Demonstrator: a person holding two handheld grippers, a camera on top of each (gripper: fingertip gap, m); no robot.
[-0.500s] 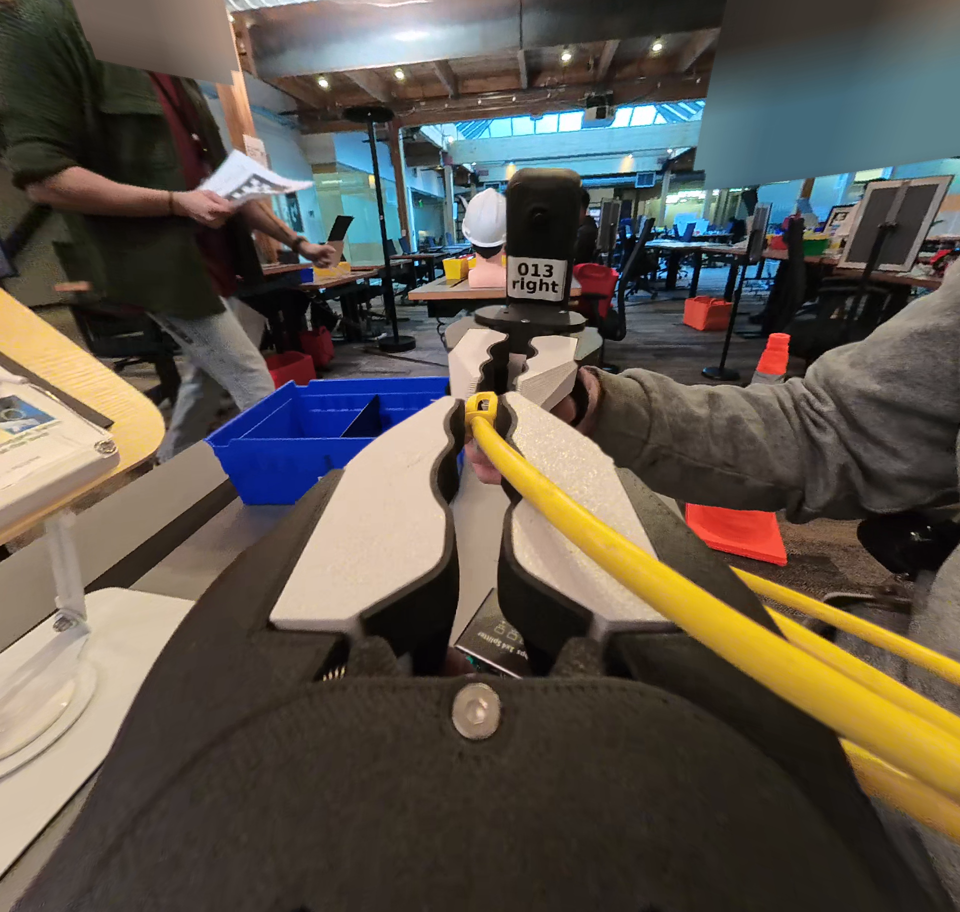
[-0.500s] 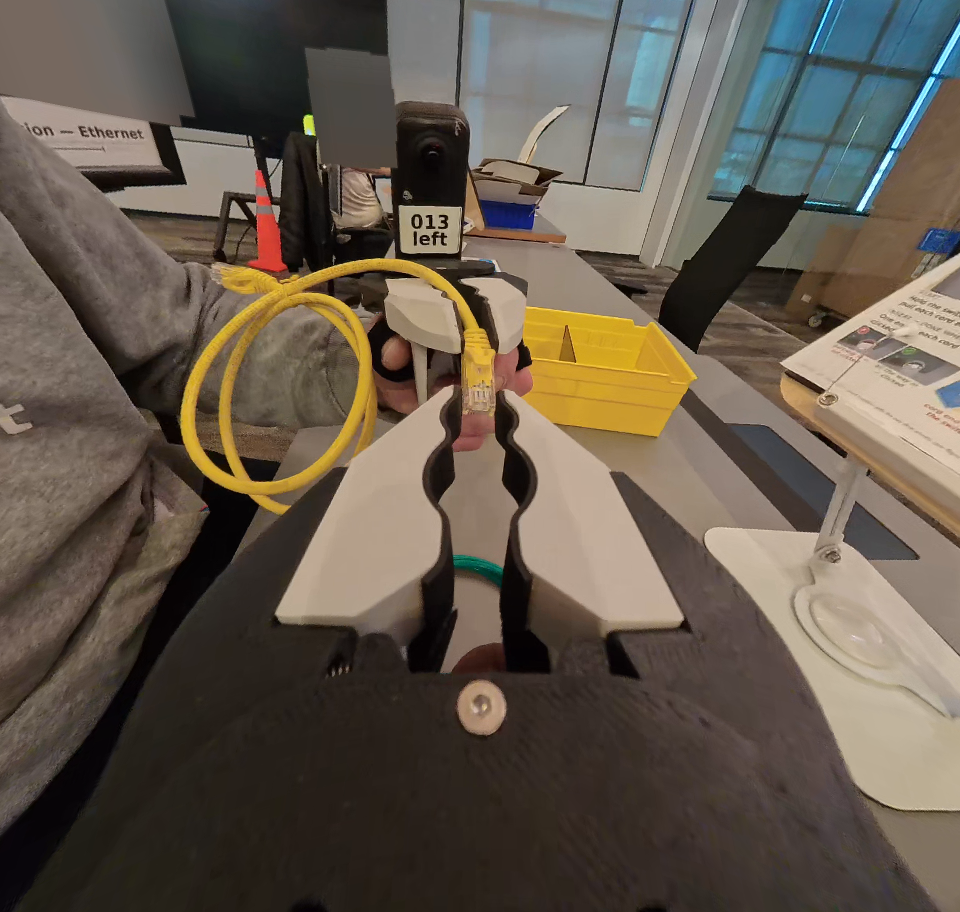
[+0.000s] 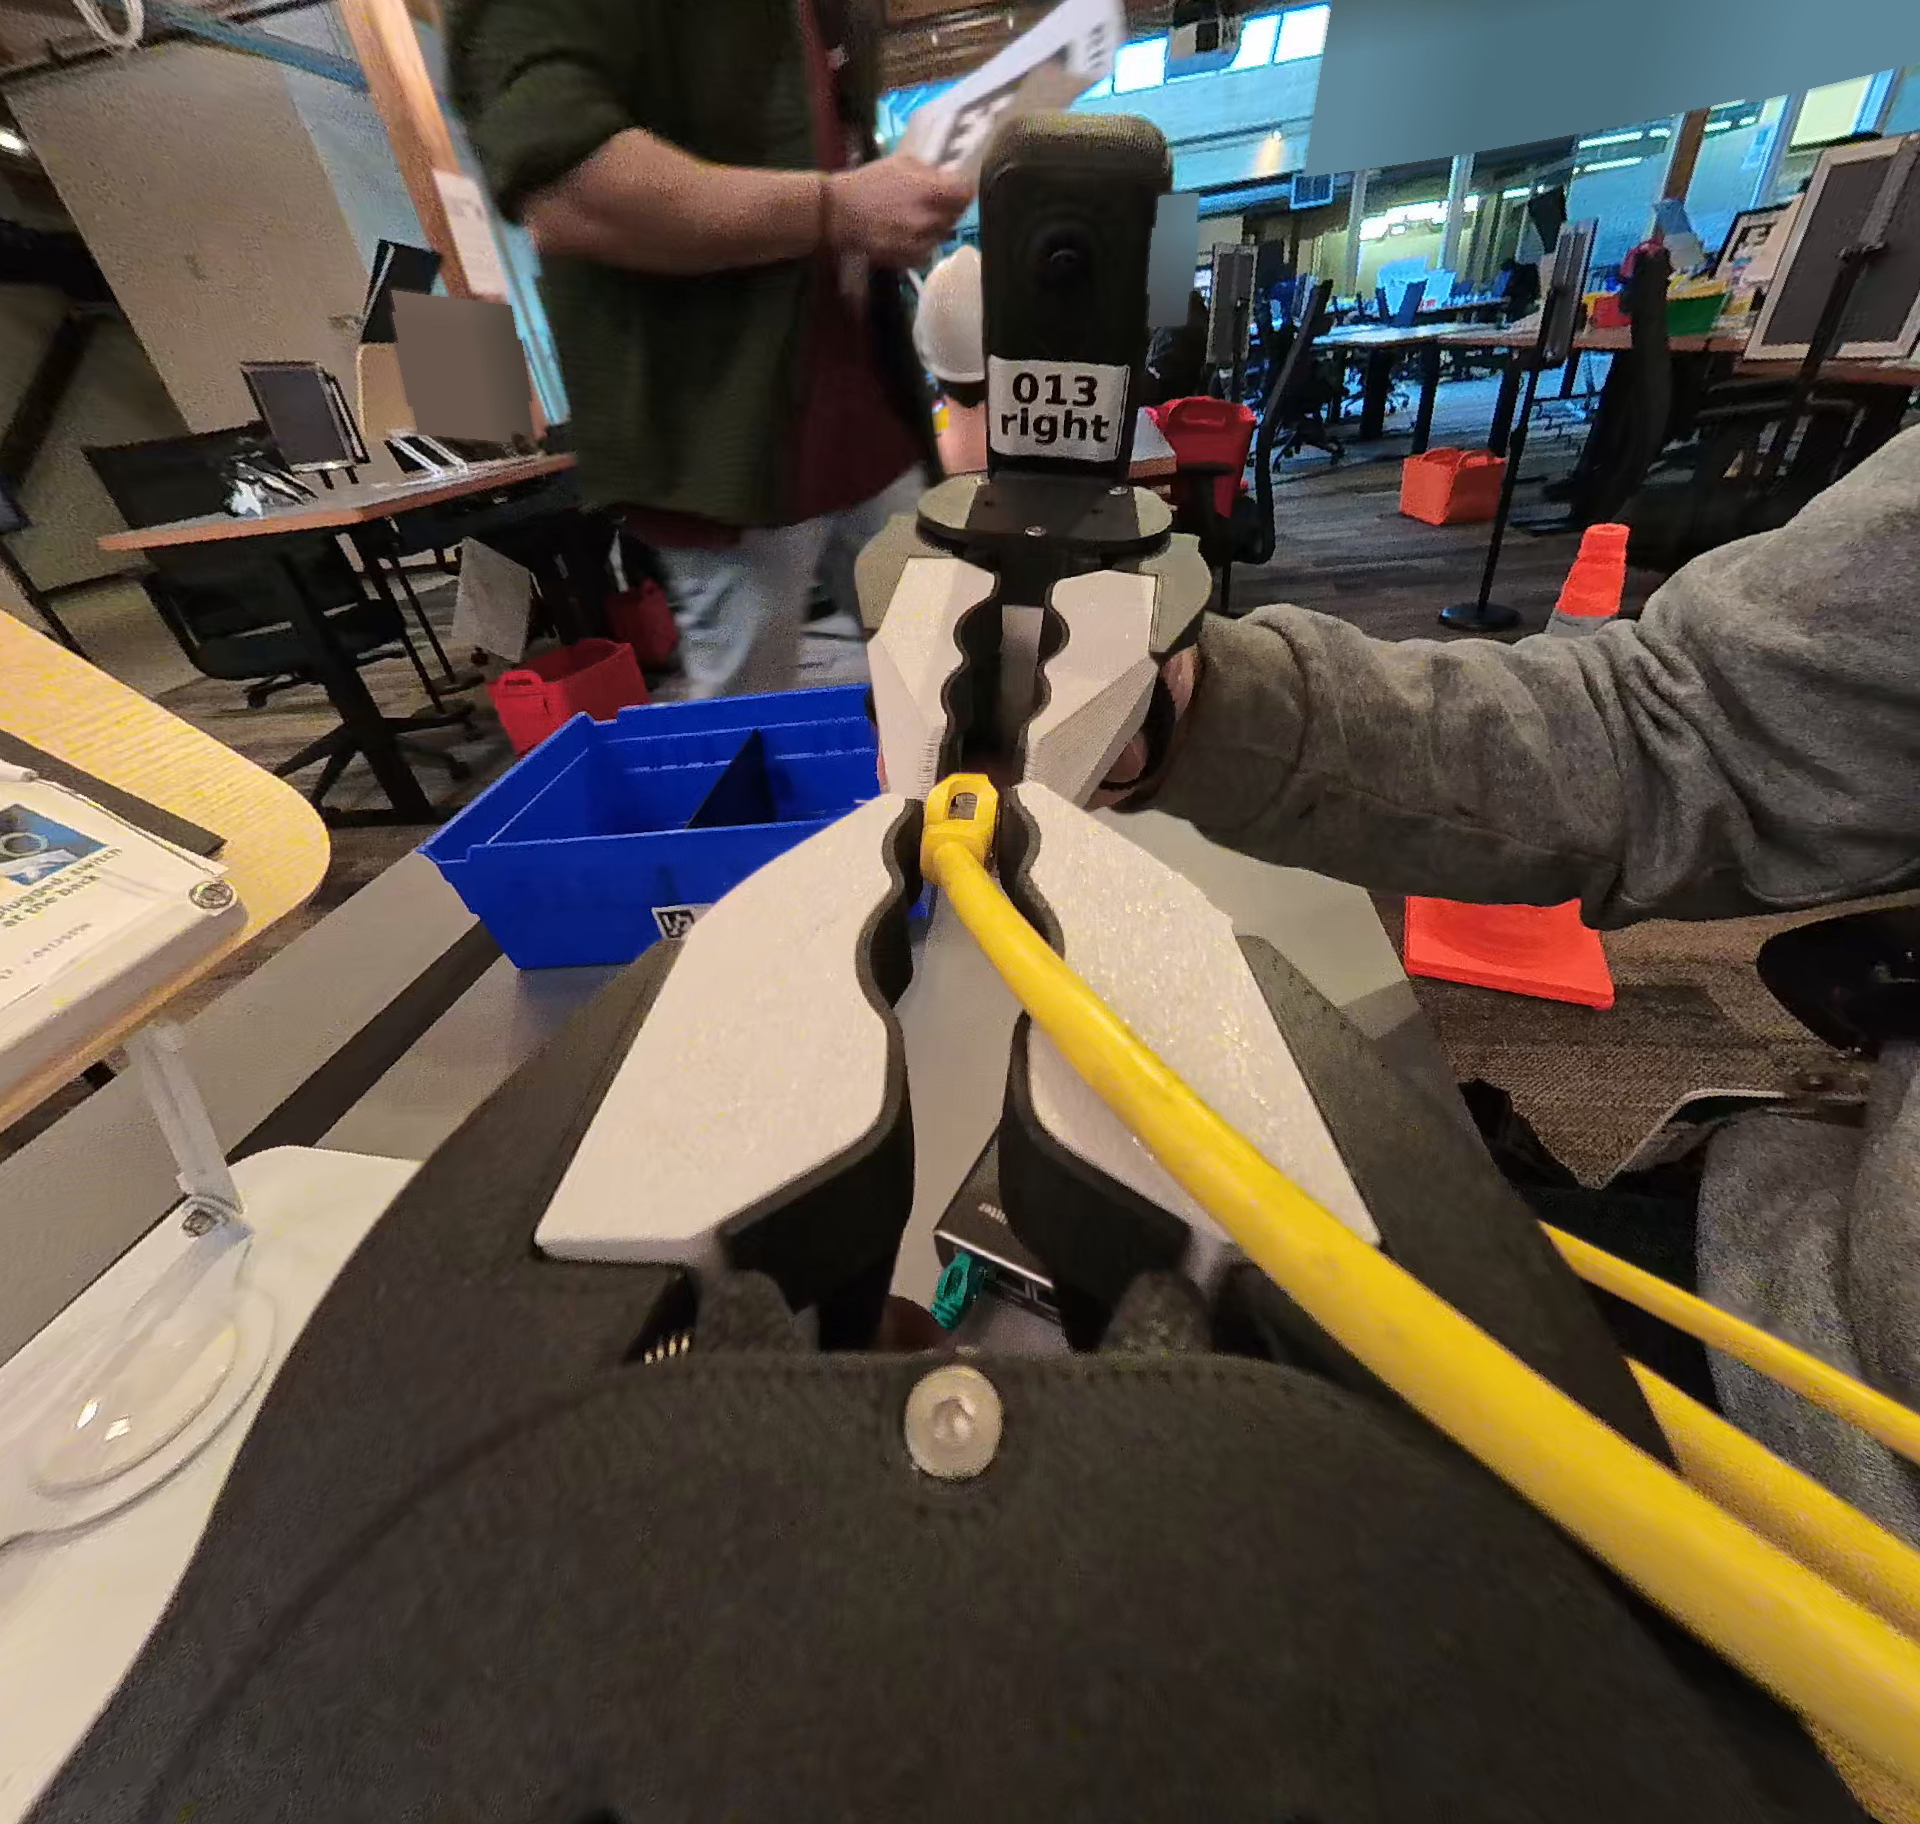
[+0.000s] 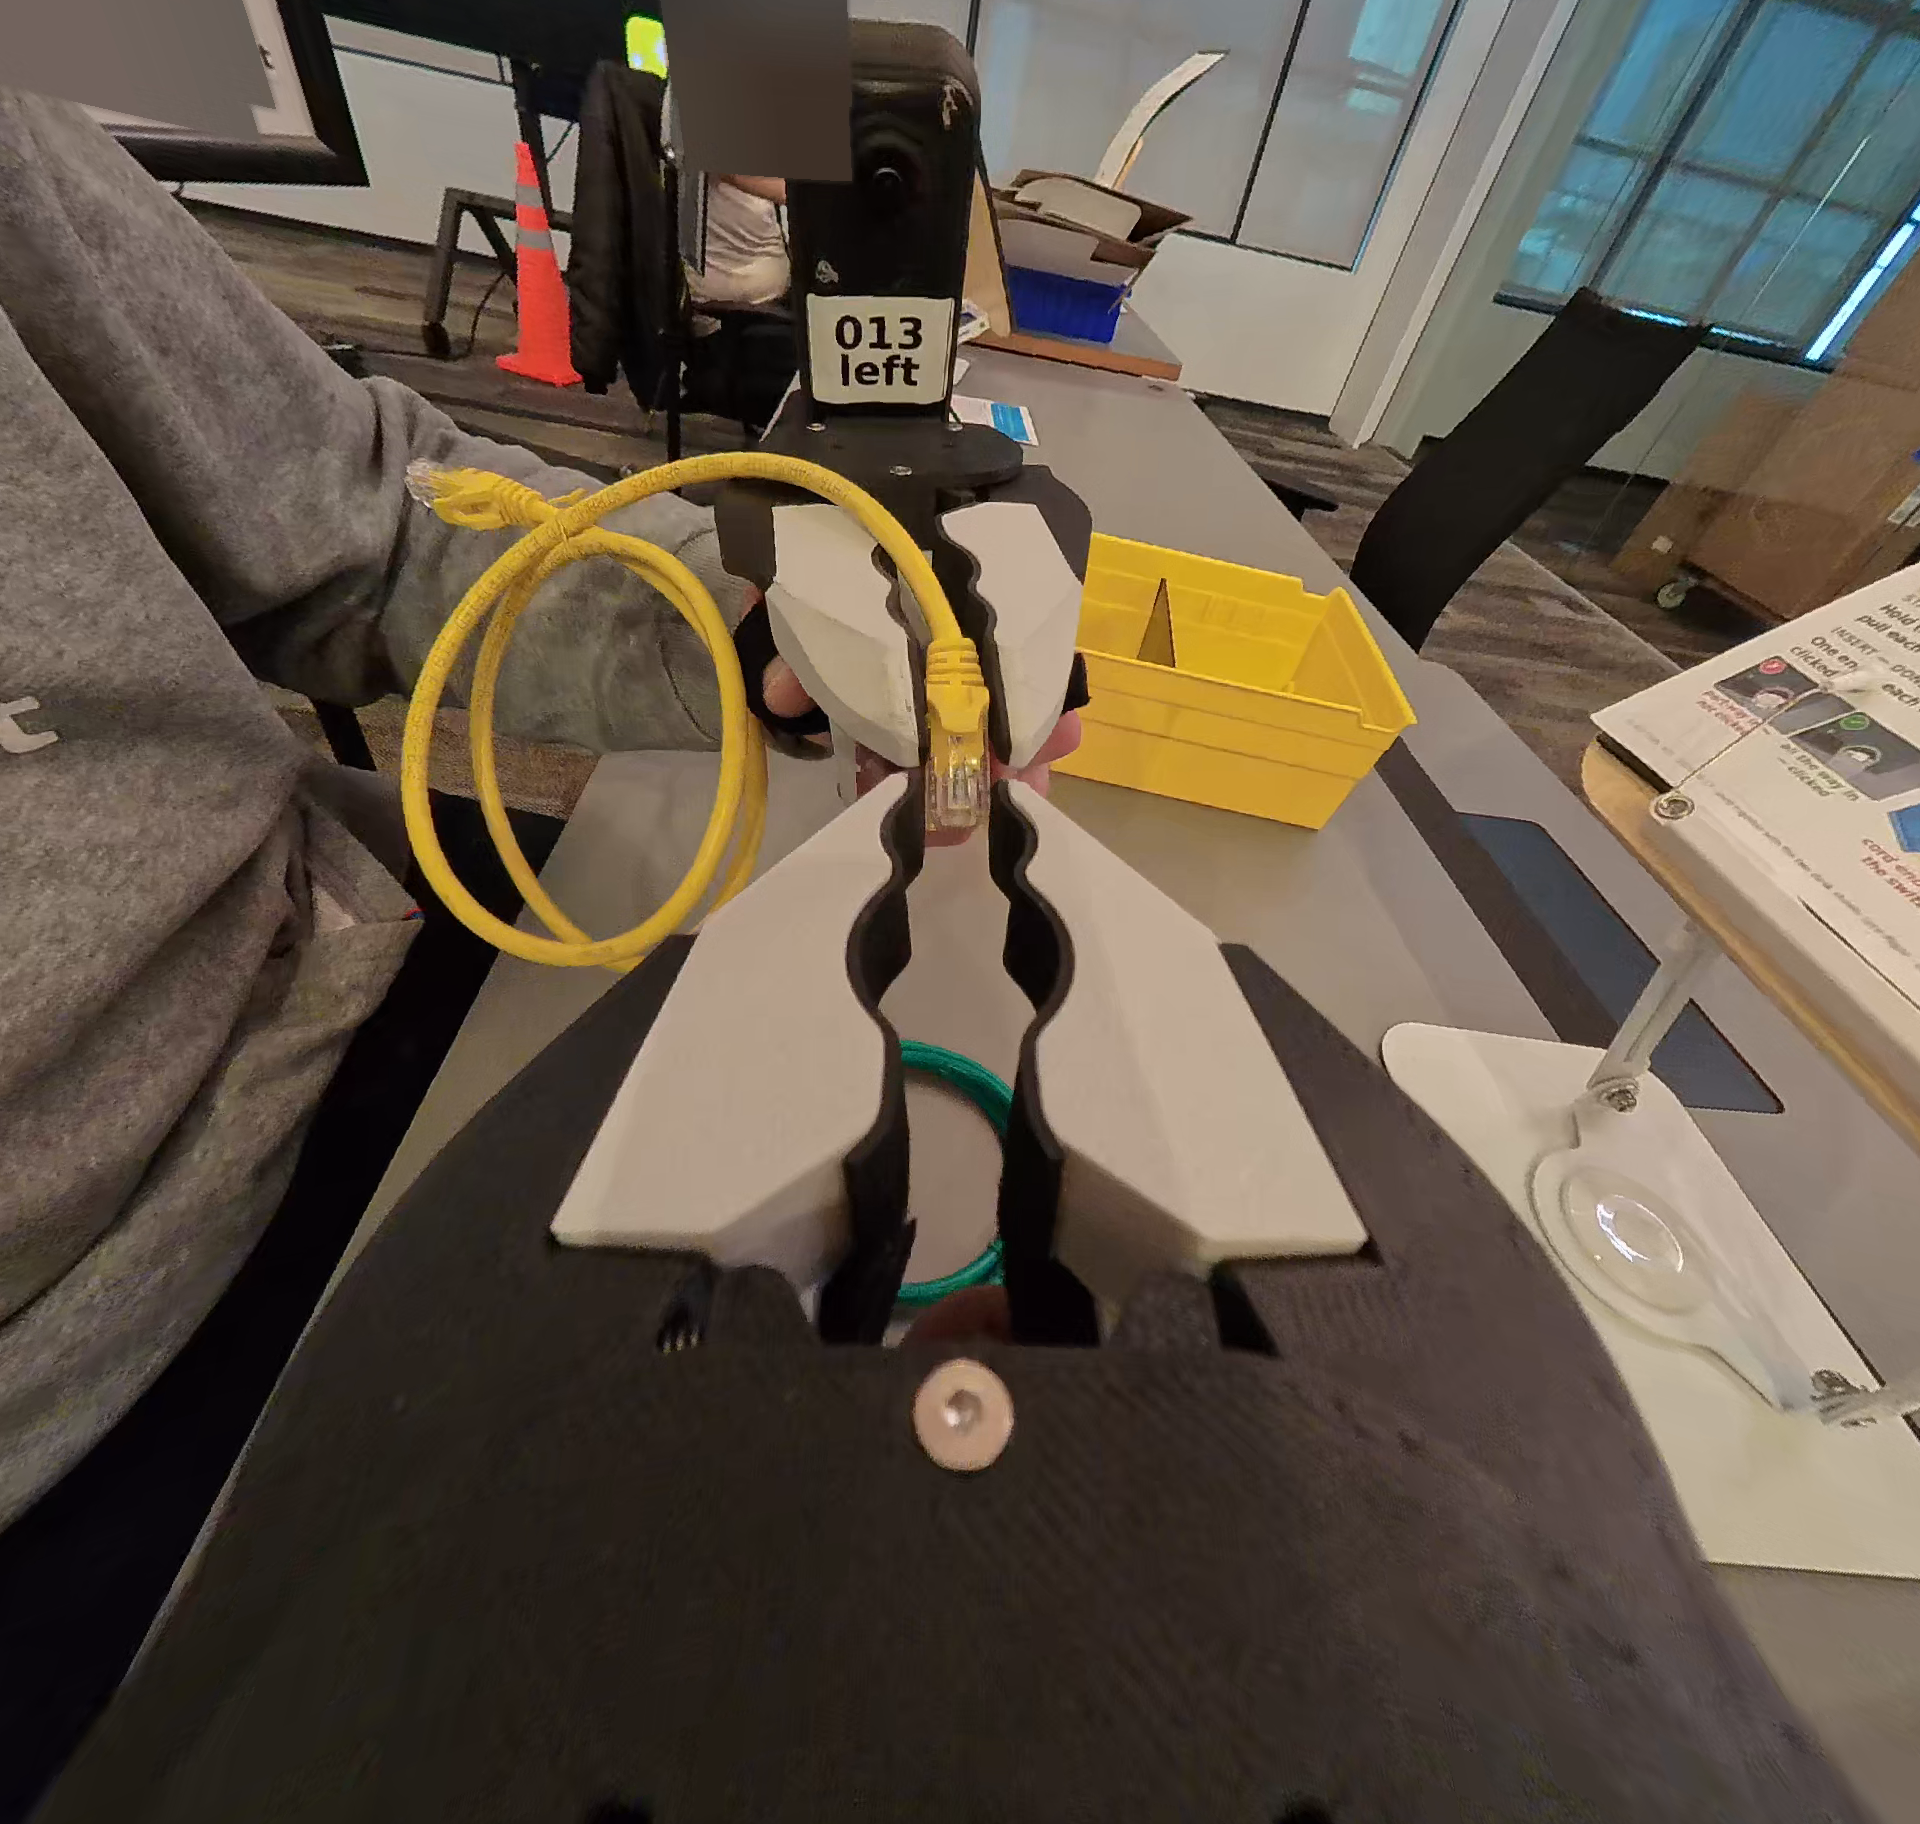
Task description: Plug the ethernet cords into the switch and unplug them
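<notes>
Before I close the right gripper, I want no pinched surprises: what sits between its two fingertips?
Only the clear plug of the yellow cord, held by the left gripper; the right wrist view shows it.

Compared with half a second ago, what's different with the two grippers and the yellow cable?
The left gripper and right gripper have drawn closer, tips nearly meeting, so the yellow cable's plug sits just inside the right gripper's open tips. The bystander stepped nearer. Unchanged: left gripper clamps the cable, right gripper open, coil hanging.
</notes>
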